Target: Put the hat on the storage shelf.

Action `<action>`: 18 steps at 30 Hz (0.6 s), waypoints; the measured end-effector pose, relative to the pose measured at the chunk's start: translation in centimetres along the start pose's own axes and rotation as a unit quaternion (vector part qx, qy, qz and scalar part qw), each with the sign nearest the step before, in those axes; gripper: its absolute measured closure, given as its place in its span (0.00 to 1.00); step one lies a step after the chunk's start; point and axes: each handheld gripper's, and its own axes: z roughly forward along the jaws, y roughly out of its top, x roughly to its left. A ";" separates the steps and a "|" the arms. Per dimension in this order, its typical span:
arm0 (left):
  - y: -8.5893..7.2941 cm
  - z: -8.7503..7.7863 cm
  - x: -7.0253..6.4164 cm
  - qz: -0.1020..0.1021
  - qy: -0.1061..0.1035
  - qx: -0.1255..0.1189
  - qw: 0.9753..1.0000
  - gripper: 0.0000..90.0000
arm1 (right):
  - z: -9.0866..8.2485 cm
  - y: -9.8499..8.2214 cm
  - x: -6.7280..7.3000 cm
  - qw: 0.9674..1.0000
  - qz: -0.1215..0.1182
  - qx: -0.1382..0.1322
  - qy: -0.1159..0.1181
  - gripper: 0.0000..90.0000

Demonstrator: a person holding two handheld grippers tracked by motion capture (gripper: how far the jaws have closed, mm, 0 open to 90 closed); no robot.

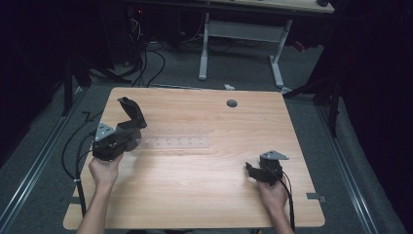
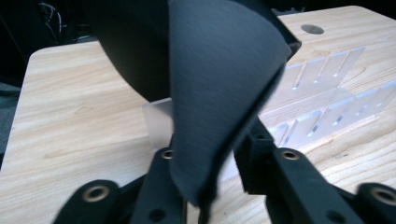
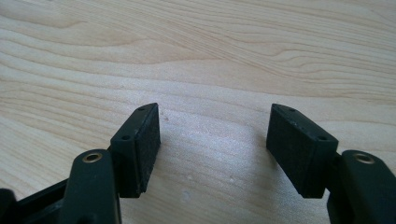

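dark sheet over the rack's left end, left claw loosening on it

the left gripper [image 1: 127, 127] sits at the table's [image 1: 204, 195] left side, above the left end of a clear slotted rack [image 1: 176, 143]; between its jaws stands a dark flexible sheet [image 1: 131, 112], perhaps felt or leather, rising up and away from the claw; in the left gripper view the sheet [image 2: 219, 88] curls upward from between the jaws, its lower edge down in the gap; the pads look slightly parted around it, so the hold reads as loose, and whether they press on it at all i cannot tell; the right gripper [image 1: 254, 171] rests low at the table's right side, its jaws standing wide apart with nothing between them, only bare wood in front.

the relation that matters: the rack [image 2: 322, 98] lies flat with its long axis running across the table, left to right, and its slots cross that axis; it begins just under the left claw and stretches toward the right; the left hand [image 1: 104, 170] is far nearer to it than the right hand [image 1: 272, 195]; so any placing of the sheet into a slot would likely fall to the left claw.

hard to make out: the rack is nearly transparent and faint from above; the sheet hides the rack's near end and the pad faces.
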 end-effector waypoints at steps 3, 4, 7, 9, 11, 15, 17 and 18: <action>0.0 -0.3 0.2 -0.011 0.007 0.002 1.000 0.66 | 0.0 0.0 0.0 1.000 0.000 0.000 0.000 0.39; 0.1 -0.4 0.3 -0.015 0.010 0.003 1.000 0.62 | 0.0 0.0 0.0 1.000 0.000 0.000 0.000 0.39; -0.1 -0.8 0.5 -0.015 0.017 0.010 1.000 0.52 | 0.0 0.0 0.0 1.000 0.000 0.000 0.000 0.39; -0.3 -1.2 0.7 -0.013 0.018 0.010 1.000 0.48 | 0.0 0.0 0.0 1.000 0.000 0.000 0.000 0.39; -0.4 -1.6 0.9 -0.017 0.018 0.008 1.000 0.46 | 0.0 0.0 0.0 1.000 0.000 0.000 0.000 0.39; -1.0 -2.4 1.2 -0.026 0.017 0.010 0.999 0.44 | 0.0 0.0 0.0 1.000 0.000 0.000 0.000 0.39; -1.4 -2.8 1.3 -0.030 0.016 0.015 0.999 0.43 | 0.0 0.0 0.0 1.000 0.000 0.000 0.000 0.39; -1.6 -3.0 1.3 -0.030 0.016 0.017 0.999 0.43 | 0.0 0.0 0.0 1.000 0.000 0.000 0.000 0.39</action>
